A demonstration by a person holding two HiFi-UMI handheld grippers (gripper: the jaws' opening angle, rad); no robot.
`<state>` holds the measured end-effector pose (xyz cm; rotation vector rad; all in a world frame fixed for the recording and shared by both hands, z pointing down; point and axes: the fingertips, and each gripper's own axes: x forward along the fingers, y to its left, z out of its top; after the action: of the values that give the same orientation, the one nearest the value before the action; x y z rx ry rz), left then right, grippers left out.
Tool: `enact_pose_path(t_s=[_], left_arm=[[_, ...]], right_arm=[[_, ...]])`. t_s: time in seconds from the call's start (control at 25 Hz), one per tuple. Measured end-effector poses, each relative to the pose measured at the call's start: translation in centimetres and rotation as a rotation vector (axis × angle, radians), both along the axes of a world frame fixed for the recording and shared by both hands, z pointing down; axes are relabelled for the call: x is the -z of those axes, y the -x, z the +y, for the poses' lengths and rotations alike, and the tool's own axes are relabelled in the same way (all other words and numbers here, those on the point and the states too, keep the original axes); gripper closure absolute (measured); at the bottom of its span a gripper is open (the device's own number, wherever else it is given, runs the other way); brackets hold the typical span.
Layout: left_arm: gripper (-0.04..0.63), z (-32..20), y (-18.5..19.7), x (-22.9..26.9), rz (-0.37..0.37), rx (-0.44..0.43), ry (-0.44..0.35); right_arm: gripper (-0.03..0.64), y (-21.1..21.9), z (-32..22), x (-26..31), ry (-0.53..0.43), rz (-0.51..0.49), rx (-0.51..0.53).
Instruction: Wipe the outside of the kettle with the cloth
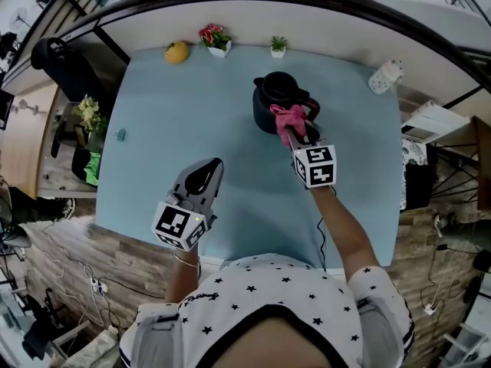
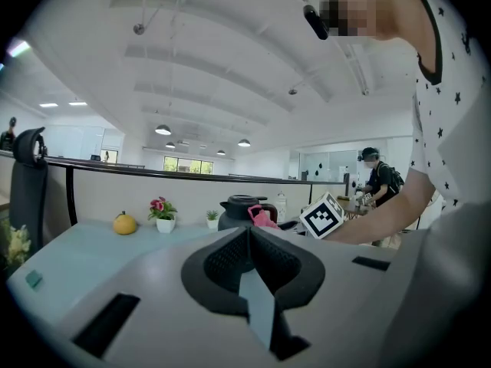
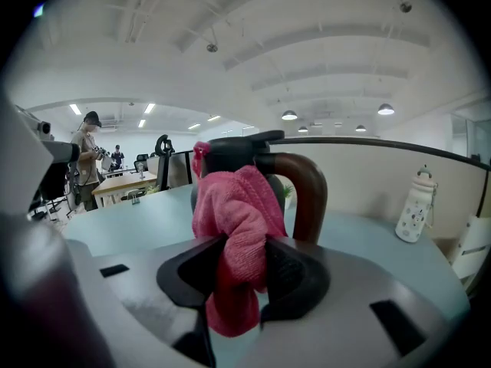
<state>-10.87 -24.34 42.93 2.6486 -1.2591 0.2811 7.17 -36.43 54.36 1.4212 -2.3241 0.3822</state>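
Head view: one black kettle (image 1: 278,102) stands upright at upper centre of the pale blue table (image 1: 169,121), its brown handle (image 1: 311,107) turned toward frame right. One pink cloth (image 1: 289,119) sits at the kettle's lower-right flank, beside the handle and overlapping the body; it looks pressed on it, but actual contact can't be confirmed. The right gripper (image 1: 301,135) is clenched on that cloth. In the right gripper view the bunched cloth (image 3: 238,205) fills the gap between both jaws, and the kettle (image 3: 230,148) rises directly ahead with its handle (image 3: 308,194) just right of centre. So the kettle lies straight up-frame of the right gripper and a touch left, long axis vertical, and a wipe likely sweeps around or down the wall. The left gripper (image 1: 209,169) is at lower left, well apart from the kettle, jaws closed together on nothing. The right is clearly nearer. Counts: two grippers, one kettle, one cloth, two potted plants (image 1: 215,38) and (image 1: 278,46), one yellow fruit (image 1: 176,51), one white bottle (image 1: 385,75).
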Motion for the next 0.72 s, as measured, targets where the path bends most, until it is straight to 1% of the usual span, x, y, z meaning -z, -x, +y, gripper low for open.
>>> enact_pose_path(t_s=[0.48, 0.72], left_arm=[[0.563, -1.4, 0.4, -0.9, -0.01, 0.017, 0.02], [0.563, -1.7, 0.5, -1.2, -0.012, 0.024, 0.025]], right_arm=[[0.48, 0.1, -0.1, -5.6, 0.122, 0.046, 0.018], [0.48, 0.3, 0.0, -7.8, 0.165, 0.068, 0.026]])
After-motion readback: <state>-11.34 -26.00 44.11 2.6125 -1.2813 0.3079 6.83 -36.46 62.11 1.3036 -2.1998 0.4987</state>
